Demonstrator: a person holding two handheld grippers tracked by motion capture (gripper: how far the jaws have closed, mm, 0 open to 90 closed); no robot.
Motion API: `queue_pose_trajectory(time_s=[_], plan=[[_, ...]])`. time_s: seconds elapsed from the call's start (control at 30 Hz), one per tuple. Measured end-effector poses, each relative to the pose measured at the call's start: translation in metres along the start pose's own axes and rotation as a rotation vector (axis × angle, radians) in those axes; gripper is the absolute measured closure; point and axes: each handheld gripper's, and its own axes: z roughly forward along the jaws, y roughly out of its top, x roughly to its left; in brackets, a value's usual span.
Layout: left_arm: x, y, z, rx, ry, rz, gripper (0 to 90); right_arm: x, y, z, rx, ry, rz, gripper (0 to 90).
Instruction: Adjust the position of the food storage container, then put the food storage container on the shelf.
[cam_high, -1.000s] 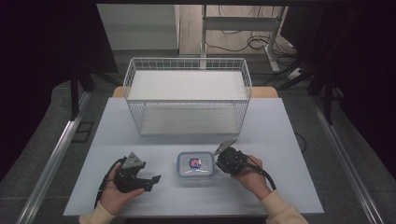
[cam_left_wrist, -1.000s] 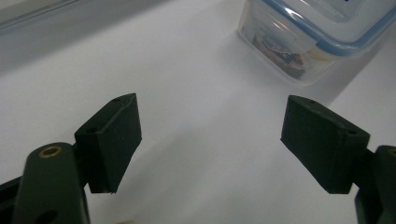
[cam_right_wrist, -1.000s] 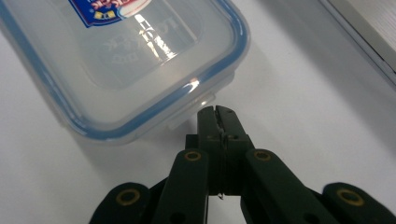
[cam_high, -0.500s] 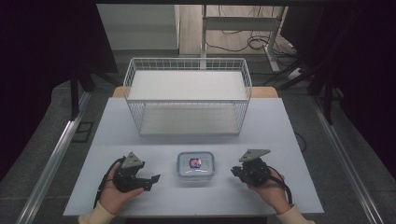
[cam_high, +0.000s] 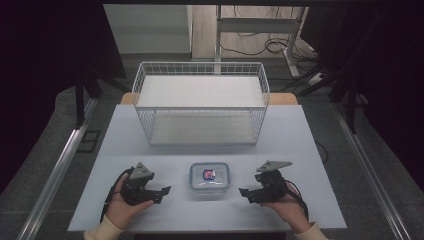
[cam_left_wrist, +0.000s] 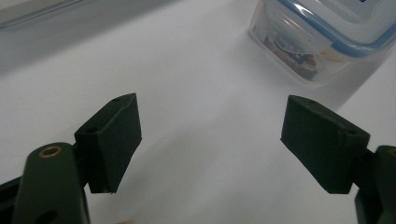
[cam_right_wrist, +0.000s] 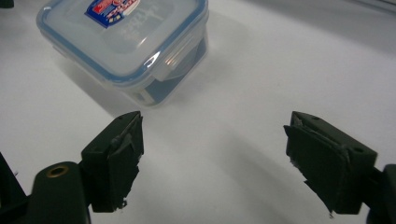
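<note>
A clear square plastic container with a blue-rimmed lid (cam_high: 209, 179) sits untouched at the worktop's (cam_high: 300, 135) 6 o'clock edge, lid on, between left gripper (cam_high: 162, 191) and right gripper (cam_high: 245, 192), jaws spread; white wire basket (cam_high: 150, 90) waits at 12 o'clock.

- A lab or test room: black curtains (cam_high: 45, 75) hang at 9 and 3 o'clock.
- Loose cables (cam_high: 255, 45) cross the floor at 12 o'clock.
- A bare pale table (cam_high: 300, 135) stands on grey flooring.
</note>
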Motion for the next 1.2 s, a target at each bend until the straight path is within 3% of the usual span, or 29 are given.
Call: queue_pose_trajectory(time_s=[0.1,0.23,0.4,0.57,0.77,0.93,1.0,1.03,1.2], plan=[[0.001,0.0,0.0,0.001,0.001,-0.004,20.1,-0.001,0.0,-0.001,-0.01,-0.002,0.011,18.3],[0.001,0.0,-0.001,-0.011,0.001,-0.014,20.0,-0.004,0.0,-0.003,-0.039,0.033,0.052,17.8],[0.001,0.003,-0.004,-0.032,-0.002,-0.026,19.9,-0.004,0.0,-0.003,-0.05,0.032,0.079,17.5],[0.004,0.005,-0.006,-0.045,-0.019,-0.074,19.5,-0.005,-0.001,-0.003,-0.054,0.035,0.084,17.7],[0.003,0.01,-0.007,-0.04,-0.043,-0.078,17.6,-0.006,0.0,-0.002,-0.056,0.04,0.096,17.9],[0.001,0.019,-0.007,-0.038,-0.096,-0.122,12.8,-0.009,0.002,-0.001,-0.056,0.069,0.128,17.9],[0.002,0.023,-0.003,-0.031,-0.144,-0.17,12.6,-0.01,0.004,0.001,-0.052,0.081,0.137,17.9],[0.004,0.027,0.001,-0.032,-0.189,-0.212,13.6,-0.01,0.005,0.002,-0.051,0.087,0.143,17.9],[0.002,0.035,0.007,-0.029,-0.184,-0.217,14.4,-0.009,0.013,0.008,-0.052,0.118,0.169,17.9]])
